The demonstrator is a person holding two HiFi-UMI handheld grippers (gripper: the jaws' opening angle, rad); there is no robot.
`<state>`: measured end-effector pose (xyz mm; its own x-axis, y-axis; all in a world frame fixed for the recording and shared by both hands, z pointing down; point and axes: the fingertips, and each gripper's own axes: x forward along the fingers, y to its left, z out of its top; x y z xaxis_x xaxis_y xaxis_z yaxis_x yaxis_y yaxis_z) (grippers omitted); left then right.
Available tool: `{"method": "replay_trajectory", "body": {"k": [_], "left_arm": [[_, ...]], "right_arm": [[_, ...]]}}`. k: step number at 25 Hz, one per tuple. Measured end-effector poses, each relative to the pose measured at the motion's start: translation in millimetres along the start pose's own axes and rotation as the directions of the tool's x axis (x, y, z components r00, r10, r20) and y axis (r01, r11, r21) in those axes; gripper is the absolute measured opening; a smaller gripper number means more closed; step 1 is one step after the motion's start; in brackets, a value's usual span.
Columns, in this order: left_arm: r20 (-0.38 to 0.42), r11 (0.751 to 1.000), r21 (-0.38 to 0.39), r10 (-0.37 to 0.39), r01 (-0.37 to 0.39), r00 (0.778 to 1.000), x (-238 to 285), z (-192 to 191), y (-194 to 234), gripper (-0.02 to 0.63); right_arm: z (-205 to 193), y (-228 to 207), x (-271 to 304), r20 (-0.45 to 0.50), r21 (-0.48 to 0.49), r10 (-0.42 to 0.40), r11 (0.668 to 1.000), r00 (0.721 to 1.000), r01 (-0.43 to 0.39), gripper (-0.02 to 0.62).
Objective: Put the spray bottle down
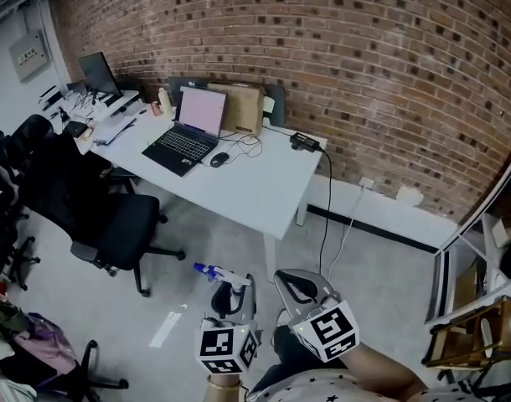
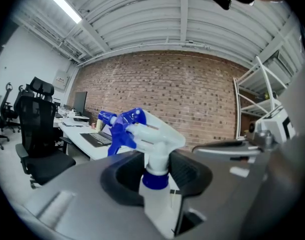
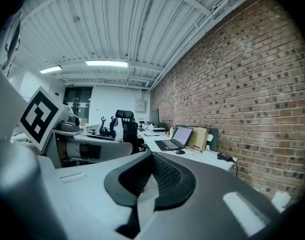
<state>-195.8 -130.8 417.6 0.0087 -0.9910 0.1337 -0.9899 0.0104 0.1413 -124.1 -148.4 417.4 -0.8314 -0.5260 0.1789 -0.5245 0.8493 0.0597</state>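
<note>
Left gripper [image 2: 156, 176]: I saw its jaws closed on the neck of the spray bottle [image 2: 151, 134], the dark pads pressing just at the blue collar.
Right gripper [image 3: 151, 176]: I found its jaws drawn together with nothing between them; it was held just to the right of the left gripper.
Spray bottle: it stood upright in the left gripper's hold, white body below, white head above, blue trigger and nozzle pointing left in the left gripper view. From the head view it hung in the air over the grey floor [image 1: 381, 283], short of the desk and touching no surface.
White desk [image 1: 264, 187]: it stood ahead of both grippers, against the brick wall [image 1: 364, 57].
On the desk: I made out an open laptop [image 1: 188, 132] with its screen lit, and a dark mouse [image 1: 219, 159] just beside it.
Office chair [image 1: 100, 212]: black, standing at the desk's left side in the head view.
</note>
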Motion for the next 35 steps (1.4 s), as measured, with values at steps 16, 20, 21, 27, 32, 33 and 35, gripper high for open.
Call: {"method": "replay_trajectory", "body": {"k": [16, 20, 21, 27, 32, 33, 35], "left_arm": [[0.011, 0.995, 0.072, -0.073, 0.072, 0.997, 236.0, 55.0, 73.3, 0.14], [0.002, 0.993, 0.072, -0.093, 0.093, 0.996, 298.3, 64.8, 85.0, 0.14], [0.001, 0.993, 0.067, -0.099, 0.098, 0.995, 313.6, 64.8, 87.5, 0.14], [-0.006, 0.988, 0.063, -0.144, 0.144, 0.99, 396.9, 52.4, 94.1, 0.14], [0.016, 0.98, 0.075, -0.185, 0.184, 0.983, 436.1, 59.0, 90.2, 0.141], [0.015, 0.979, 0.077, -0.191, 0.189, 0.981, 439.8, 59.4, 89.1, 0.141], [0.012, 0.978, 0.077, -0.196, 0.195, 0.98, 444.8, 59.6, 87.9, 0.141]], "right_arm": [[27.8, -167.0, 190.0, 0.011, 0.057, -0.142, 0.988, 0.99, 0.141, -0.002], [32.9, -210.6, 226.7, 0.013, 0.066, -0.179, 0.982, 0.984, 0.177, -0.002], [33.2, -220.9, 234.2, 0.01, 0.068, -0.186, 0.98, 0.982, 0.185, -0.002], [21.7, -278.4, 267.4, -0.018, 0.113, -0.242, 0.964, 0.97, 0.242, -0.002], [8.3, -298.1, 287.1, -0.053, 0.122, -0.236, 0.963, 0.97, 0.24, -0.002], [5.5, -299.4, 289.1, -0.059, 0.125, -0.234, 0.963, 0.971, 0.239, -0.002], [0.5, -302.1, 292.5, -0.071, 0.132, -0.233, 0.962, 0.97, 0.24, -0.002]]}}
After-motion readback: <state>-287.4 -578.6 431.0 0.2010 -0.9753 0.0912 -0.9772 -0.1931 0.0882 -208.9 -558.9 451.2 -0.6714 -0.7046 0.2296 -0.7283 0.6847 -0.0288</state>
